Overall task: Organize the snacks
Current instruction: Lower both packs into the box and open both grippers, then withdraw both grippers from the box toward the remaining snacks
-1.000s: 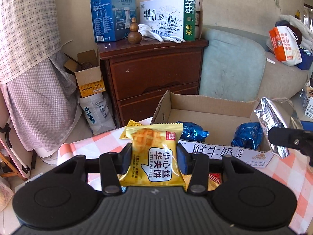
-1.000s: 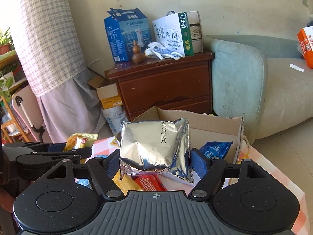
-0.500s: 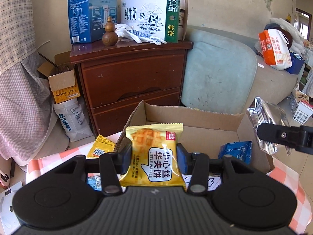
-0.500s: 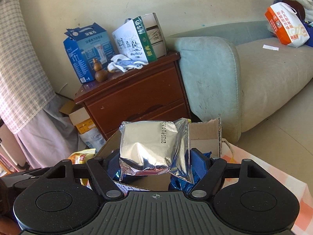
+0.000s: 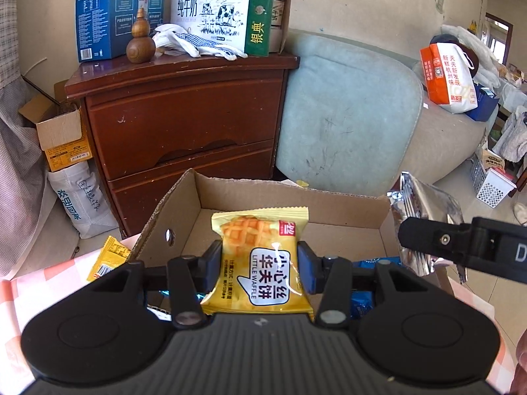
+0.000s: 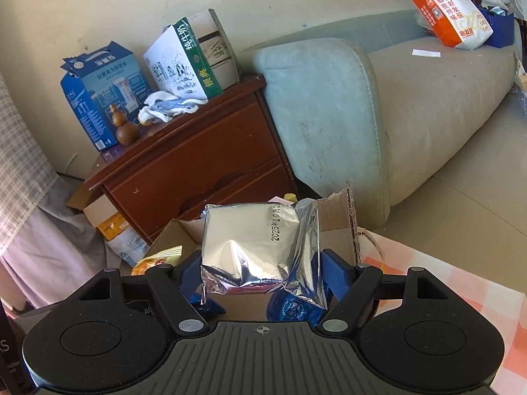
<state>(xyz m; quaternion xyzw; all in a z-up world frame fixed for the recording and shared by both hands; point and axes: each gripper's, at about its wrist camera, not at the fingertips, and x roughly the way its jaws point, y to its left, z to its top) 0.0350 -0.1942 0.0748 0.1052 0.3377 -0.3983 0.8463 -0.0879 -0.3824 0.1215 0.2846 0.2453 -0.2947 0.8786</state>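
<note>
My left gripper (image 5: 258, 263) is shut on a yellow waffle packet (image 5: 260, 260) and holds it above the open cardboard box (image 5: 263, 191). My right gripper (image 6: 260, 271) is shut on a silver foil packet (image 6: 253, 247) above the same box (image 6: 336, 227). The right gripper and its foil packet (image 5: 425, 197) also show at the right of the left wrist view. Blue snack packets (image 6: 293, 307) lie inside the box under the right gripper. A yellow packet (image 5: 108, 256) lies on the checked tablecloth (image 5: 39, 283) left of the box.
A brown wooden cabinet (image 5: 184, 115) stands behind the box, with milk cartons (image 5: 224, 10), a gourd and gloves on top. A grey-green sofa (image 5: 349, 115) is to its right, with an orange bag (image 5: 448, 75). A small carton (image 5: 62, 138) and white sack sit left of the cabinet.
Both grippers have moved forward and over the cardboard box, each still holding its packet. The box now lies directly below them.
</note>
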